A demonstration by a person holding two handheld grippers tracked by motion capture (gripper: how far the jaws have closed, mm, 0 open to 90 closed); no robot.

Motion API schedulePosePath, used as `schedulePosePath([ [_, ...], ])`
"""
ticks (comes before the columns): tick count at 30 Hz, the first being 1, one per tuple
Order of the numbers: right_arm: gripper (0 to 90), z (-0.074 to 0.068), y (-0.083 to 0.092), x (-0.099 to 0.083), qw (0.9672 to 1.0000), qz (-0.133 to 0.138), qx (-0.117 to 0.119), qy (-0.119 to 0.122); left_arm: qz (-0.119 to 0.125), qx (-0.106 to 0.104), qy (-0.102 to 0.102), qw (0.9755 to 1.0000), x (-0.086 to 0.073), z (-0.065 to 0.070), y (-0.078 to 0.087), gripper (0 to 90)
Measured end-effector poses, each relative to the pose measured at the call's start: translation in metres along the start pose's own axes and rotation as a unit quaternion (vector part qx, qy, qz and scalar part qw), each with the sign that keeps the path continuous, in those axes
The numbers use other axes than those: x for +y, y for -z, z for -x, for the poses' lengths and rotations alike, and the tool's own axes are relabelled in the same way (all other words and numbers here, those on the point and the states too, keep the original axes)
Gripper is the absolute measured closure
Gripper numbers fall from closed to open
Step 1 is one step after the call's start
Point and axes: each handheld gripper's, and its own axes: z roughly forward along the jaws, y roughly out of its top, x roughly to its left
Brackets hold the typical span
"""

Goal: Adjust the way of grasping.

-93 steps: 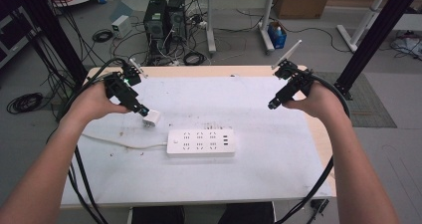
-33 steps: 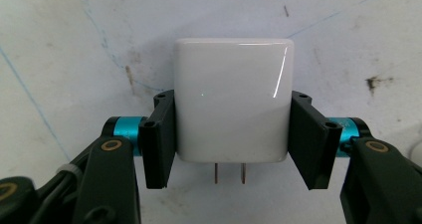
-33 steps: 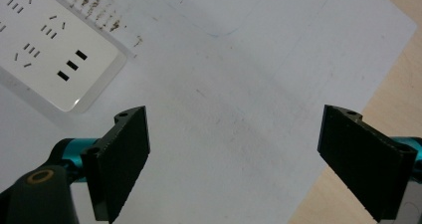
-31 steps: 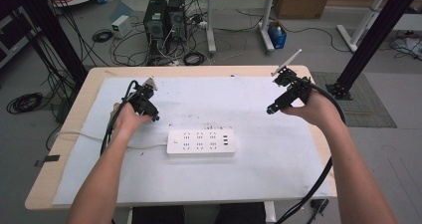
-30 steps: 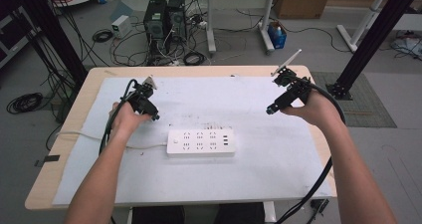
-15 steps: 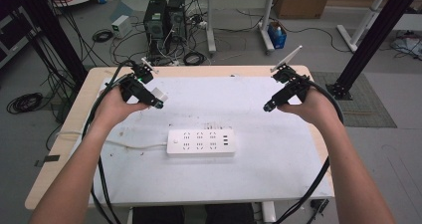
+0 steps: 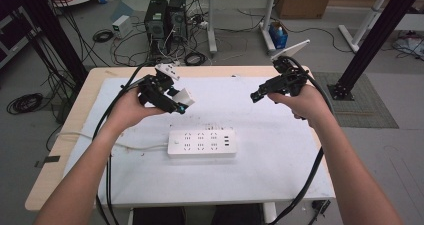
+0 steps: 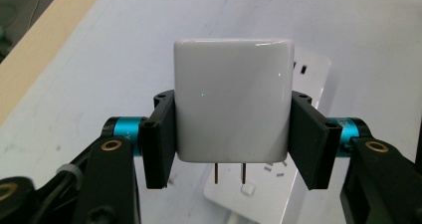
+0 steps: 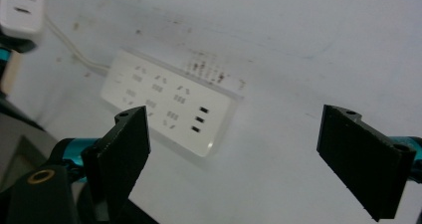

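On the left half of the white-covered wooden table (image 7: 280, 180), the left hand-held gripper (image 7: 176, 101) is hovering above the surface, clamped on a glossy white square plug-in charger block (image 8: 232, 100). In the left gripper view both black jaws are pressing flat against the block's two sides, and its two metal prongs (image 8: 229, 173) are sticking out of the face toward the camera. In the high view the block (image 7: 185, 97) is sitting at the gripper's tip, off the table, just far-left of the white rectangular multi-socket power strip (image 7: 201, 143).

The power strip is lying flat near the table's centre, long side running left-right, with its white cord (image 7: 125, 143) trailing off to the left edge. In the right gripper view the strip (image 9: 169, 108) is showing rows of sockets plus three small dark slots at one end. Nothing is plugged into it.

The right hand-held gripper (image 7: 256, 94) is hanging over the far right part of the table, well apart from the strip, jaws spread wide with nothing between them; the right gripper view is showing bare table surface in the gap. The grey three-cornered plate (image 7: 291, 50) on top of it is tilting up toward the far side.

Black cables (image 7: 305, 185) are trailing from both grippers down past the person's forearms to the near edge. Beyond the table, two dark computer towers (image 7: 164, 19) and loose wiring are sitting on the floor.
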Motion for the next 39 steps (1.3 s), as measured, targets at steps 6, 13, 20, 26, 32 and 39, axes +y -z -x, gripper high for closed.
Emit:
schedulePosePath([
  [6,18.2,-0.017,-0.003,0.006,0.9977,0.012,0.065,-0.01,0.033,-0.012,-0.051,0.9981,0.013,0.012,-0.011,42.6],
  [13,18.3,-0.039,-0.015,0.012,0.9949,-0.001,0.1,-0.013,0.057,-0.032,-0.068,0.9955,0.025,0.024,-0.024,42.6],
  [20,18.3,-0.051,-0.028,0.015,0.9945,-0.014,0.103,-0.018,0.071,-0.044,-0.08,0.9933,0.034,0.035,-0.033,42.6],
  [26,27.1,-0.058,-0.041,0.014,0.9919,-0.027,0.122,-0.022,0.082,-0.045,-0.096,0.9909,0.041,0.043,-0.038,42.6],
  [32,50.2,-0.059,-0.05,0.012,0.9876,-0.03,0.152,-0.026,0.095,-0.036,-0.115,0.9882,0.046,0.049,-0.041,42.6],
  [39,62.1,-0.057,-0.049,0.011,0.9882,-0.022,0.151,-0.017,0.065,0.007,-0.123,0.9903,0.045,0.052,-0.045,30.5],
])
